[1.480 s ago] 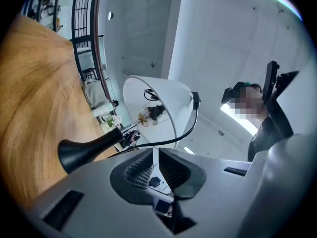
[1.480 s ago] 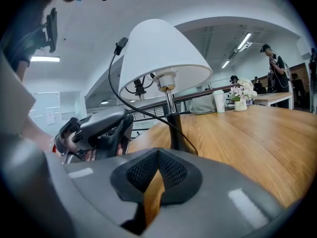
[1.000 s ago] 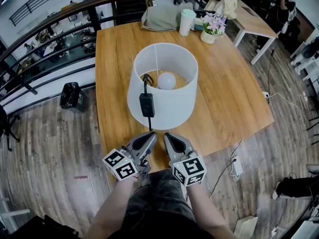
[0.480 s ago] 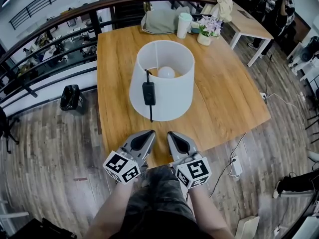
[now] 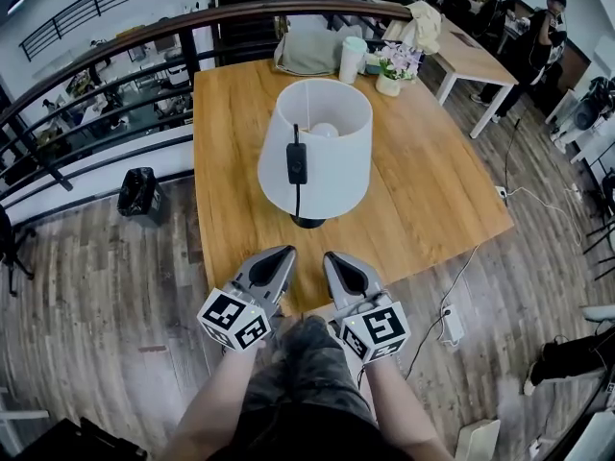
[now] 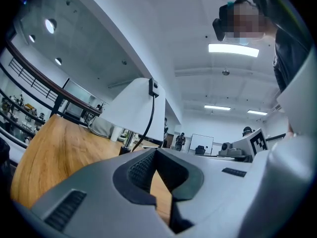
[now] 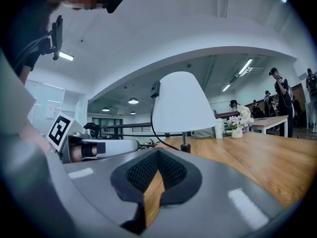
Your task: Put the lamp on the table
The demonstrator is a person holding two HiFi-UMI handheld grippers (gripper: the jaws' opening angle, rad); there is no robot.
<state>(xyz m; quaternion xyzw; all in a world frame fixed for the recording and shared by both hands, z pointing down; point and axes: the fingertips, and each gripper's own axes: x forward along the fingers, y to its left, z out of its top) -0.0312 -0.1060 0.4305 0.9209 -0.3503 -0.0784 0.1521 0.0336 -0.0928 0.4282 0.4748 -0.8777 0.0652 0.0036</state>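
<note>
The lamp (image 5: pixel 315 152) stands upright on the wooden surface (image 5: pixel 437 200), straight ahead of both hand-held grippers and clear of them, its white shade above a black base (image 5: pixel 308 222). A black cord with an inline switch (image 5: pixel 297 164) hangs down the side of the shade that faces the grippers. The left hand-held gripper (image 5: pixel 284 252) and the right hand-held gripper (image 5: pixel 332 255) sit side by side over the surface's near edge, tips toward the lamp. Each has its jaws closed together with nothing between them. Beyond the lamp, at the edge farthest from the grippers, stand a pale cup (image 5: pixel 353 59), a small pot of flowers (image 5: pixel 394 70) and a grey bag (image 5: pixel 309 54)
</note>
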